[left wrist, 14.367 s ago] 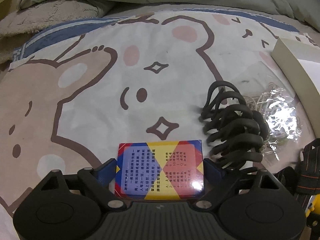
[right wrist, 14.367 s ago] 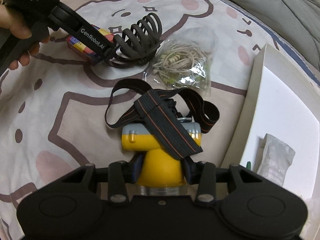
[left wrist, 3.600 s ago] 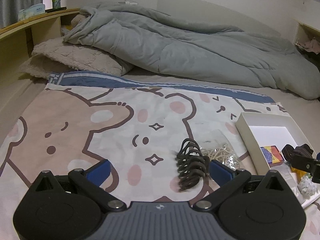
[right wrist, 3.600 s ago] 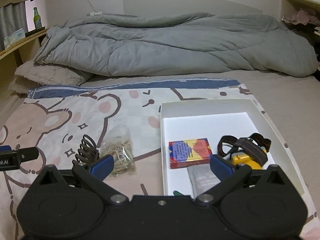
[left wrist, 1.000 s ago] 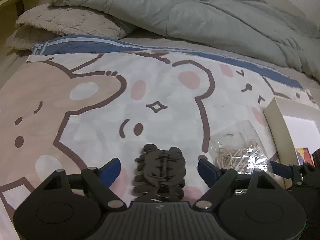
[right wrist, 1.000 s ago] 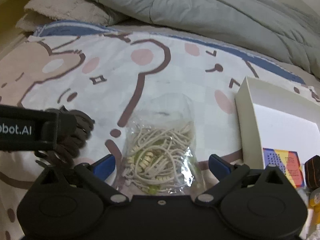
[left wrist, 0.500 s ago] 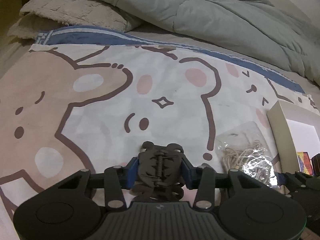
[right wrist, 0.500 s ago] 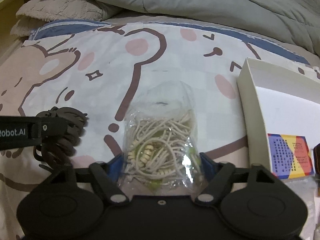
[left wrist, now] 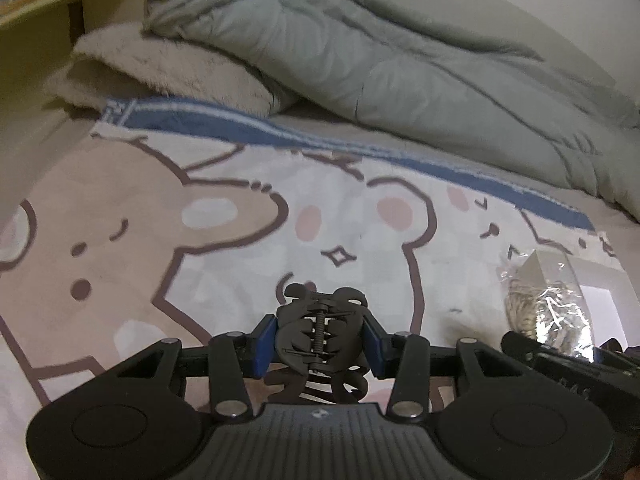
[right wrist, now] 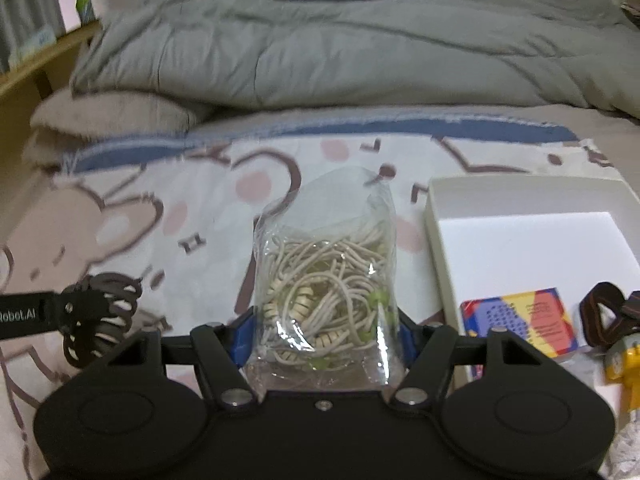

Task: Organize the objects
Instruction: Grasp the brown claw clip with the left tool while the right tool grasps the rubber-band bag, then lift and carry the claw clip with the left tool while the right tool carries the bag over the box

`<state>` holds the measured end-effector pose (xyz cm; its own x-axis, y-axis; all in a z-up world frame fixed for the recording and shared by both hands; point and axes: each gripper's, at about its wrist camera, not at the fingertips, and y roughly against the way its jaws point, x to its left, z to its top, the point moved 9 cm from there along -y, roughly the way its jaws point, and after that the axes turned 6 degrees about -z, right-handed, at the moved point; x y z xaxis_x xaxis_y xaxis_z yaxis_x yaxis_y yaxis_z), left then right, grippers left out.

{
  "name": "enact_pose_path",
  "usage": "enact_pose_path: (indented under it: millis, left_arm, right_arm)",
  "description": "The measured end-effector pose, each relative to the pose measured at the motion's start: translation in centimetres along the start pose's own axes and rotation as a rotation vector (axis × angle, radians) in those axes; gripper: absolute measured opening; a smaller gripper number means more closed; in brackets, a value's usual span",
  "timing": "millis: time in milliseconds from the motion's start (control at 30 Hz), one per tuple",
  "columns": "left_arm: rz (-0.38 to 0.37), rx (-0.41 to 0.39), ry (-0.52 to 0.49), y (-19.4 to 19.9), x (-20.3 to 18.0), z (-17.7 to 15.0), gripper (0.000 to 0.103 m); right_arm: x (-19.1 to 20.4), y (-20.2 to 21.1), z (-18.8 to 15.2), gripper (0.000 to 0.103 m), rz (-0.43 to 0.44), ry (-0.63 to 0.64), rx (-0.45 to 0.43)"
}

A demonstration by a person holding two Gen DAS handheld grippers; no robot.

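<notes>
**Both grippers loaded: clip on the L, bag on the R**

Going L to R. My left gripper [left wrist: 320,346] has its blue pads clamped on the dark hair claw clip [left wrist: 320,336], spring side up, teeth hanging toward 6 o'clock in the left wrist view. The clip's clear of the bear blanket [left wrist: 160,240] afaict. From the right wrist cam the same clip sits at 9 o'clock, pinched at the tip of the L gripper.

Next over, my right gripper [right wrist: 324,334] has just been closing and now squeezes the clear plastic bag [right wrist: 326,280] of beige cords w/ beads. The bag stands upright between the pads, its top pointing to 12.

At 3 o'clock of the bag is the white box [right wrist: 436,232], lying on the blanket. Inside it, near edge: colourful card box [right wrist: 524,320], then the yellow headlamp [right wrist: 616,336] w/ its dark strap at far R, partly cut off. Grey duvet [right wrist: 340,48] piled at 12.
</notes>
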<state>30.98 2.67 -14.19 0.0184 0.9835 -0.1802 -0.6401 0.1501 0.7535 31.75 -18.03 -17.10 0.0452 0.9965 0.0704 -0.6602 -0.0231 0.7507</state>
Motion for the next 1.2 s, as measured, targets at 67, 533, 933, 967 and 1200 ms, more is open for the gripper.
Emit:
enact_pose_path:
  millis: [67, 533, 933, 967, 1200]
  left_arm:
    - [0.000, -0.019, -0.011, 0.8, 0.0, 0.2, 0.046]
    - [-0.001, -0.102, -0.053, 5.4, 0.3, 0.5, 0.047]
    - [-0.003, -0.125, -0.078, 6.7, 0.1, 0.3, 0.047]
    - [-0.007, -0.128, -0.076, 6.7, 0.0, 0.4, 0.047]
    - [-0.045, -0.147, -0.073, 6.2, -2.4, 1.4, 0.047]
  right_arm:
    - [-0.2, 0.7, 0.4, 0.068, 0.000, -0.012, -0.020]
    - [0.7, 6.4, 1.5, 0.068, 0.024, -0.023, -0.146]
    - [1.3, 8.6, 1.5, 0.068, 0.043, -0.038, -0.187]
    - [1.2, 8.7, 1.7, 0.068, 0.045, -0.044, -0.191]
    - [-1.4, 9.2, 3.9, 0.068, 0.012, -0.053, -0.230]
